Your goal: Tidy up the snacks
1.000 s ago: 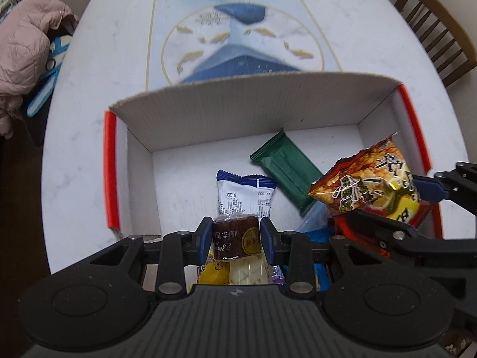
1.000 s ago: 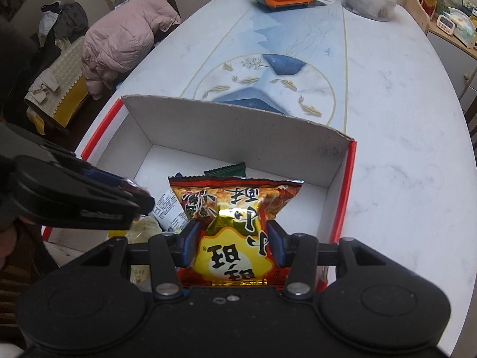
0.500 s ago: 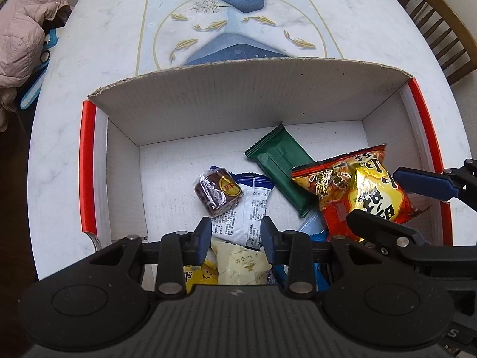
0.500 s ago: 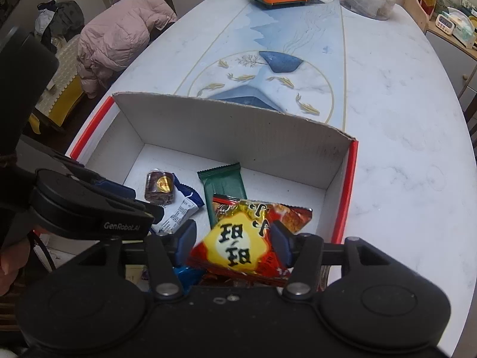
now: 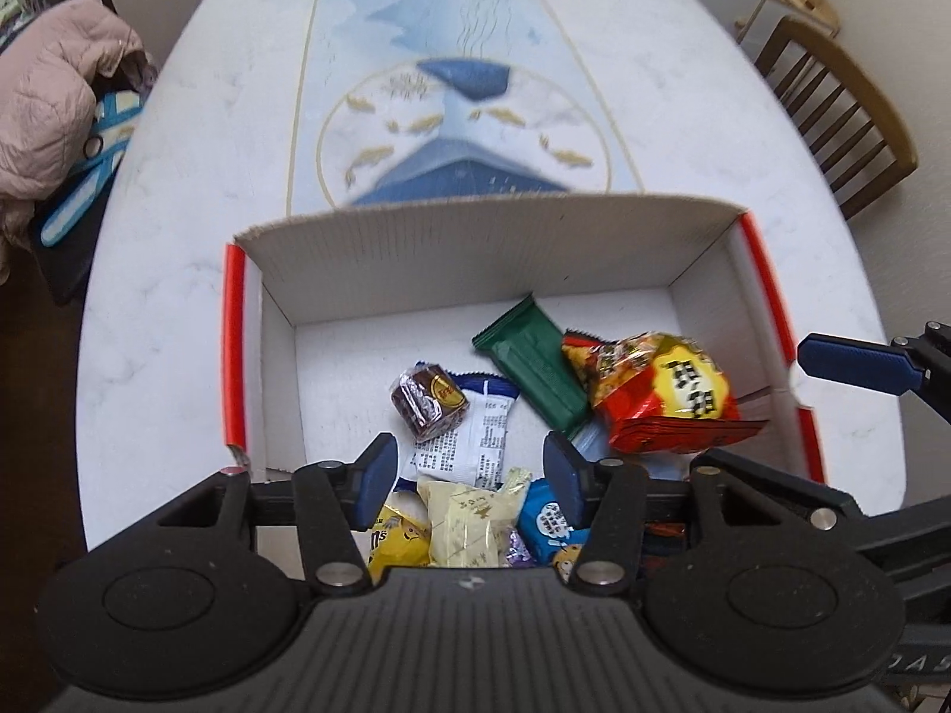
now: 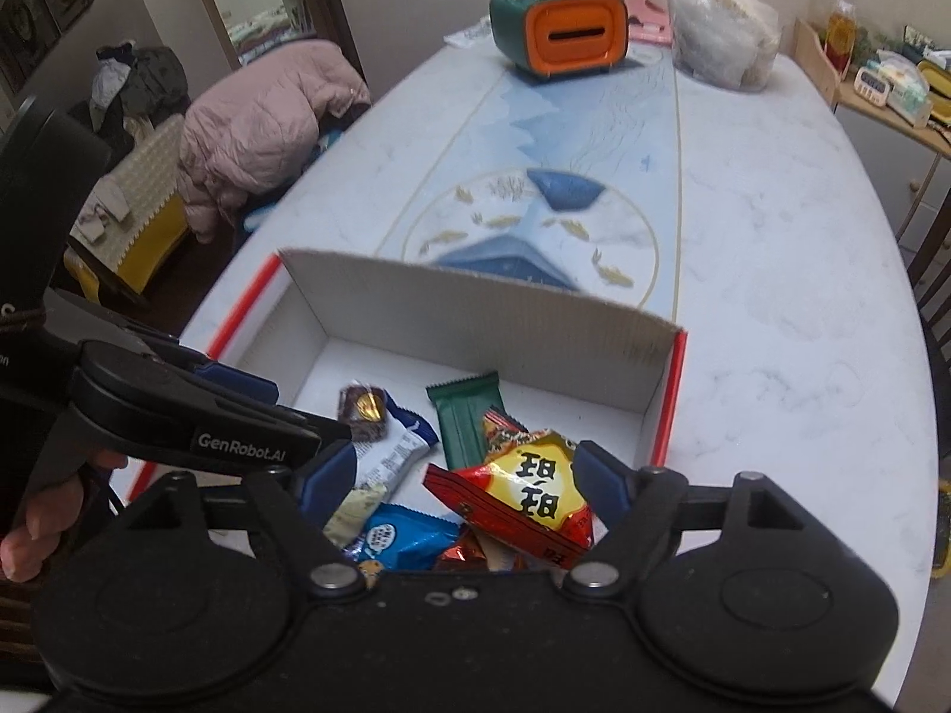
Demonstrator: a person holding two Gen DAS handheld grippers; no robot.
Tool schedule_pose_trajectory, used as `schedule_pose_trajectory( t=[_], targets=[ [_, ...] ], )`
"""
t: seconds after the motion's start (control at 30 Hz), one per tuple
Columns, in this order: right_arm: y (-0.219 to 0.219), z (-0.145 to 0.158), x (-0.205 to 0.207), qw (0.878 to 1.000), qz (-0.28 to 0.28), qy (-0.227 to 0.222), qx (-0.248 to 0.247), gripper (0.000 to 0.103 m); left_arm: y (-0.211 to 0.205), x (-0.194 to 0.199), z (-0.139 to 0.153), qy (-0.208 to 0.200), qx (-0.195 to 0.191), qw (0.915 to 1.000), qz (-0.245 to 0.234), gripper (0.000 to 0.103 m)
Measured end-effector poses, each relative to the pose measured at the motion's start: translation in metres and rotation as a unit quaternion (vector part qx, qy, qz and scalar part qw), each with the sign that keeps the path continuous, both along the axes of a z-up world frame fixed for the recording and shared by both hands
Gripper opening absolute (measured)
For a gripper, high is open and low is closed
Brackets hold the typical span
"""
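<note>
An open cardboard box with red edges stands on the table and holds the snacks. Inside lie a brown wrapped candy on a white-and-blue packet, a green bar and a red-and-yellow chip bag. Near the front wall are yellow, cream and blue packets. My left gripper is open and empty above them. My right gripper is open above the box; the chip bag lies loose between its fingers. The candy and green bar also show there.
A green-and-orange holder and a clear bag stand at the table's far end. A pink jacket lies on a seat at the left. A wooden chair stands at the right.
My left gripper opened and dropped the brown candy onto the white packet. My right gripper opened and let the chip bag fall into the box. Both grippers pulled back and up.
</note>
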State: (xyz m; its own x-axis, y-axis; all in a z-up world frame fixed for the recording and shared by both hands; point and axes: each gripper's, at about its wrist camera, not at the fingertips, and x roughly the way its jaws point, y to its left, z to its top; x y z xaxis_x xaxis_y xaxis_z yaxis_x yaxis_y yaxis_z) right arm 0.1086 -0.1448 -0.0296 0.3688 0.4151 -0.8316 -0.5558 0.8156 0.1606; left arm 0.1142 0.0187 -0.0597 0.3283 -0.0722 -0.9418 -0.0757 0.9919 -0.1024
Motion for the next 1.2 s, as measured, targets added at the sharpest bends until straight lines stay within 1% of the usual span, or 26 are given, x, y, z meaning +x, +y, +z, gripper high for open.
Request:
schedule_pose_trajectory(
  t=[0.1,0.27,0.3,0.5,0.63,0.77,0.8,0.87,0.9,1.0,1.07,1.13,1.2],
  targets=[
    [-0.003,0.013,-0.008,1.0,-0.005,-0.015,0.007,0.084,0.0,-0.01,0.015,-0.022,-0.002,0.9998,-0.005,0.056],
    [-0.007,0.033,-0.023,0.999,-0.011,-0.039,0.017,0.086,-0.002,-0.027,0.038,-0.055,-0.001,0.9984,-0.015,0.056],
    [-0.008,0.037,-0.026,0.999,-0.013,-0.044,0.019,0.088,-0.002,-0.031,0.041,-0.06,-0.002,0.998,-0.016,0.056],
    [-0.017,0.056,-0.04,0.997,-0.018,-0.063,0.035,0.088,-0.006,-0.053,0.066,-0.098,0.001,0.9951,-0.016,0.056],
    [-0.025,0.069,-0.048,0.996,-0.016,-0.077,0.048,0.088,-0.012,-0.066,0.083,-0.126,0.01,0.9919,-0.014,0.057],
    [-0.036,0.082,-0.057,0.994,-0.01,-0.092,0.06,0.089,-0.017,-0.078,0.097,-0.153,0.016,0.9881,-0.001,0.065],
    [-0.038,0.085,-0.059,0.993,-0.01,-0.096,0.062,0.091,-0.019,-0.081,0.101,-0.16,0.017,0.987,0.001,0.065],
    [-0.043,0.09,-0.063,0.992,-0.009,-0.105,0.067,0.096,-0.023,-0.086,0.106,-0.172,0.023,0.9848,0.005,0.065],
    [-0.046,0.093,-0.066,0.992,-0.01,-0.108,0.071,0.101,-0.025,-0.09,0.109,-0.178,0.023,0.9836,0.008,0.067],
    [-0.054,0.098,-0.072,0.99,-0.009,-0.114,0.082,0.102,-0.032,-0.1,0.114,-0.195,0.024,0.9805,0.011,0.072],
    [-0.059,0.101,-0.076,0.989,-0.011,-0.115,0.089,0.102,-0.036,-0.106,0.115,-0.2,0.021,0.9794,0.012,0.073],
    [-0.064,0.104,-0.081,0.988,-0.009,-0.118,0.097,0.103,-0.04,-0.112,0.116,-0.203,0.021,0.9789,0.014,0.076],
    [-0.068,0.106,-0.086,0.986,-0.009,-0.127,0.104,0.103,-0.043,-0.118,0.117,-0.208,0.02,0.9778,0.017,0.081]
  ],
)
